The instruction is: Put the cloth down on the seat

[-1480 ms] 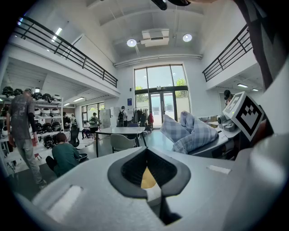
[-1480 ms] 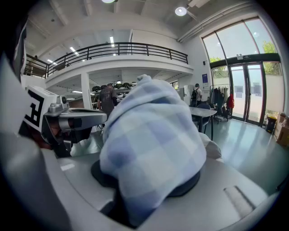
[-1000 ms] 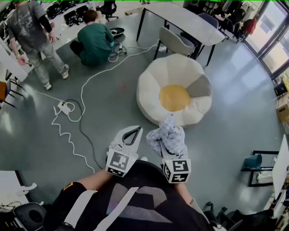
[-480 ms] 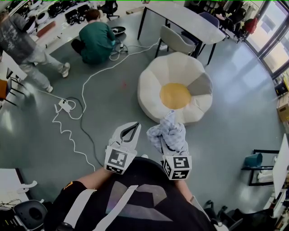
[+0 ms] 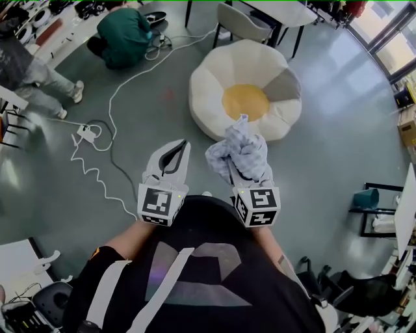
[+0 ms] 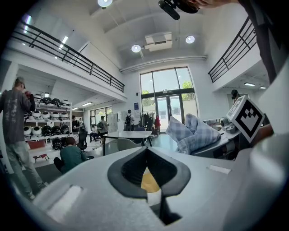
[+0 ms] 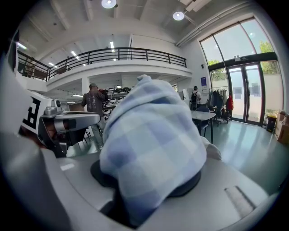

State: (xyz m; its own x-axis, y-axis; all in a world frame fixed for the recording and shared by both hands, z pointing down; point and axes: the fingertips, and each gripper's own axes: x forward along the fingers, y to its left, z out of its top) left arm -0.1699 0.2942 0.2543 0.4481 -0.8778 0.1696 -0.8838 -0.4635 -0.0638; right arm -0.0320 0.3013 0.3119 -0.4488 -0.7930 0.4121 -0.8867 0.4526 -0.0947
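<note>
The seat [image 5: 244, 91] is a round white bean bag with a yellow middle and a grey patch, on the floor ahead of me. My right gripper [image 5: 238, 166] is shut on a bunched blue-and-white checked cloth [image 5: 239, 151], held in the air in front of the seat's near rim. Its jaws have just eased open a little, with the cloth still between them. In the right gripper view the cloth [image 7: 153, 140] fills the right gripper [image 7: 149, 180]. My left gripper [image 5: 177, 148] is beside it, shut and holding nothing. The left gripper view shows the left gripper [image 6: 149, 169] and the cloth [image 6: 192, 133] at its right.
White and black cables [image 5: 110, 149] and a power strip [image 5: 86, 133] lie on the floor at the left. A person in green [image 5: 123, 36] crouches beyond them; another person [image 5: 26, 71] walks at far left. A table and chair [image 5: 244, 19] stand behind the seat, a teal bin [image 5: 367, 197] at right.
The seat now sits higher and further left in the head view, and the cloth's top overlaps its near rim. The person at the far left has walked further left.
</note>
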